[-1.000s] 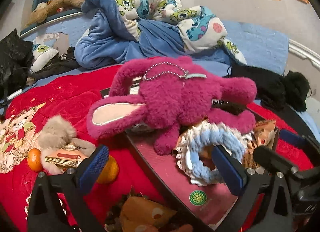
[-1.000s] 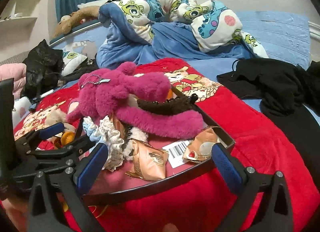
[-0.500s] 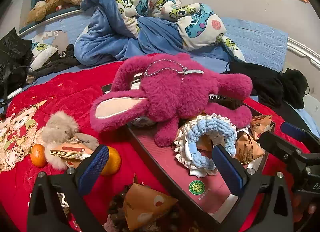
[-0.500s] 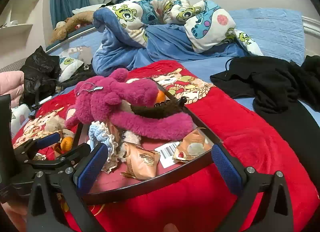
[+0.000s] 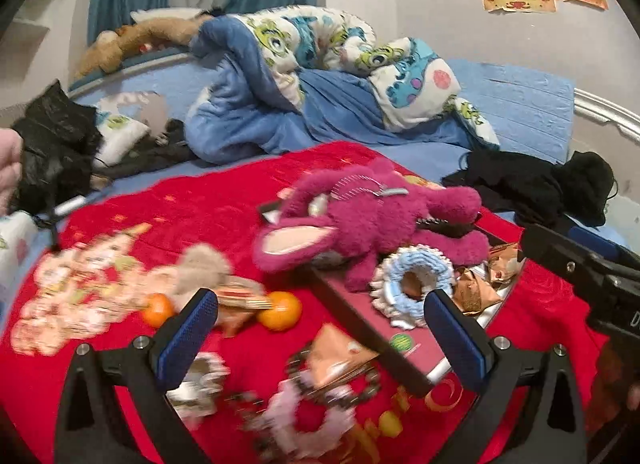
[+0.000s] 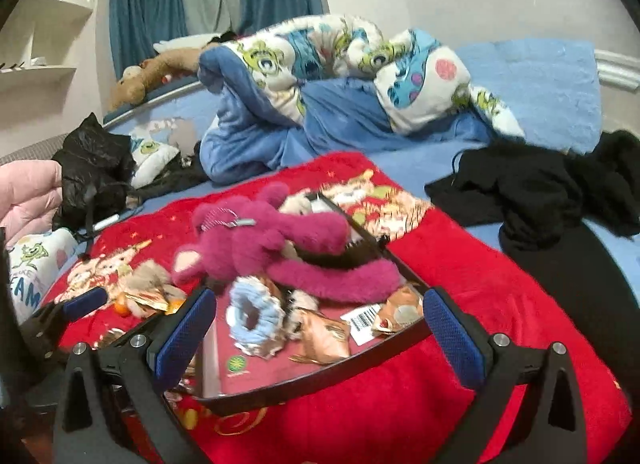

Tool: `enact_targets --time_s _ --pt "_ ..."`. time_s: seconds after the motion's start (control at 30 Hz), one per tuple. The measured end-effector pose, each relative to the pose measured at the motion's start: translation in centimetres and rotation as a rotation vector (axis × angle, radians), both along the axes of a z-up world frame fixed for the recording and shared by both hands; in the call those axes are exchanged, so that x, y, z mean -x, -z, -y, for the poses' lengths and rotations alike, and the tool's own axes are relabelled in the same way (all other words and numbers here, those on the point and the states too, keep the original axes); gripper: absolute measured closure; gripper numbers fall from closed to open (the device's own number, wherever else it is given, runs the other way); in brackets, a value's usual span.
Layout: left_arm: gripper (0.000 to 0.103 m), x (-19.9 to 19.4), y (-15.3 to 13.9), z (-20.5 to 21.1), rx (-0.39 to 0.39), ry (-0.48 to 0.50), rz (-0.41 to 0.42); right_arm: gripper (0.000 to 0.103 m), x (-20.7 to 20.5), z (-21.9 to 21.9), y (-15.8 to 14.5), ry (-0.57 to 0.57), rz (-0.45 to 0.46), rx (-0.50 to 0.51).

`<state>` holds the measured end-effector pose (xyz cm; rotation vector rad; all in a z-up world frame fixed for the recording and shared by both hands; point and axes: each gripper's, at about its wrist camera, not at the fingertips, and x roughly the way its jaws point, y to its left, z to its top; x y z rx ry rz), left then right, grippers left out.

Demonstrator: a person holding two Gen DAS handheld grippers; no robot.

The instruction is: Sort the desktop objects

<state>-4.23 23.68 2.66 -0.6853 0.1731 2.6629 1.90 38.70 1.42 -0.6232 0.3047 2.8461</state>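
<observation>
Between picks: my left gripper (image 5: pixel 320 320) and right gripper (image 6: pixel 320 312) both gape, empty. Next, I reach for the orange (image 5: pixel 279 310) at eleven o'clock, outside the tray (image 5: pixel 360 328).

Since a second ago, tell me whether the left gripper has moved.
Yes. The left gripper has pulled back from the tray: the magenta plush now looks smaller and farther off.

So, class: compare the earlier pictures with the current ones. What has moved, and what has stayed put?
Both grippers have drawn back from the tray; everything looks smaller and more of the red blanket shows. The left gripper and right gripper remain open and empty. The pink plush, blue scrunchie and oranges lie where they were.
</observation>
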Motion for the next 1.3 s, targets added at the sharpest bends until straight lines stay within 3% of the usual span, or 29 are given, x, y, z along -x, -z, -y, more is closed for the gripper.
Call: enact_targets --time_s 0.17,0.23,0.33,0.47,0.7,0.83,1.0,1.3 --pt "0.000 -2.6 -3.1 4.2 0.014 -0.060 -0.047 0.000 -1.0 3.0 -1.4 -0.050 -0.042 0.057" --pt "0.000 -3.7 -4.5 6.1 0.045 -0.106 -0.085 0.000 -1.6 5.2 -2.1 -0.077 -0.077 0.030" --pt "0.000 -4.9 -6.3 9.1 0.025 -0.159 -0.092 0.000 -2.7 8.5 -3.1 -0.094 -0.123 -0.041" --pt "0.000 -7.6 -7.0 13.6 0.028 -0.205 -0.101 0.000 -3.7 11.3 -3.8 -0.161 -0.153 -0.044" --pt "0.000 -11.7 -3.1 20.0 0.017 -0.309 -0.083 0.000 -5.8 14.7 -2.1 -0.222 -0.164 0.012" --pt "0.000 -12.1 0.1 22.6 -0.006 -0.319 0.023 0.000 -5.8 16.8 -0.4 -0.227 -0.111 -0.047" --pt "0.000 -12.3 0.8 22.9 -0.027 -0.292 0.055 0.000 -5.5 19.2 0.1 -0.258 -0.102 -0.082" --pt "0.000 -12.3 1.1 24.0 -0.043 -0.276 0.081 0.000 -4.0 21.6 0.0 -0.340 -0.084 -0.055"
